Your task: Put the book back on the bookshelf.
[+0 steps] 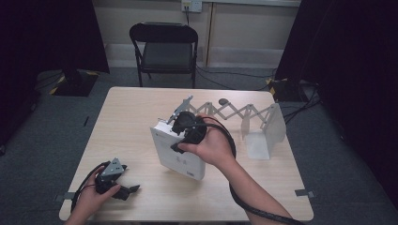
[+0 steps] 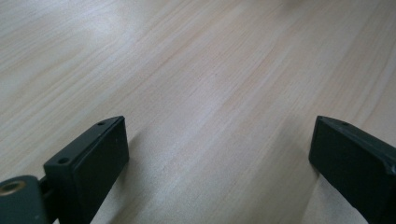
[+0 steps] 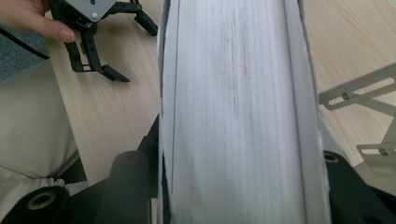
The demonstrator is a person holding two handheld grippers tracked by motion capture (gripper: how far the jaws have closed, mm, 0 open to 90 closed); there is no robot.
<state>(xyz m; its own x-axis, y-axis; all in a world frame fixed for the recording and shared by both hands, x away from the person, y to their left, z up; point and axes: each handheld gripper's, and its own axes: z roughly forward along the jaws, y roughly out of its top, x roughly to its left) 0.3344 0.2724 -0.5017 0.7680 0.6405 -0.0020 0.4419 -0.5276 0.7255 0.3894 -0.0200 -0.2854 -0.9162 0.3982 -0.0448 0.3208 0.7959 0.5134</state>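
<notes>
right gripper (image 1: 180,125): I'm clamping the white book (image 1: 180,157), jaws squeezing its page block, keeping it square
left gripper (image 1: 127,191): I'm resting near book's left, jaws wide apart, holding nothing
rack (image 1: 263,124): standing right of book

book (image 1: 180,157) mid-table (image 1: 131,112), extending rack (image 1: 248,117) behind right, chair (image 1: 164,47) beyond the far edge

Matt paper book (image 1: 180,157), wood-grain tbl (image 1: 141,112)

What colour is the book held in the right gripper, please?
White; the book shows best in the high view.
</notes>
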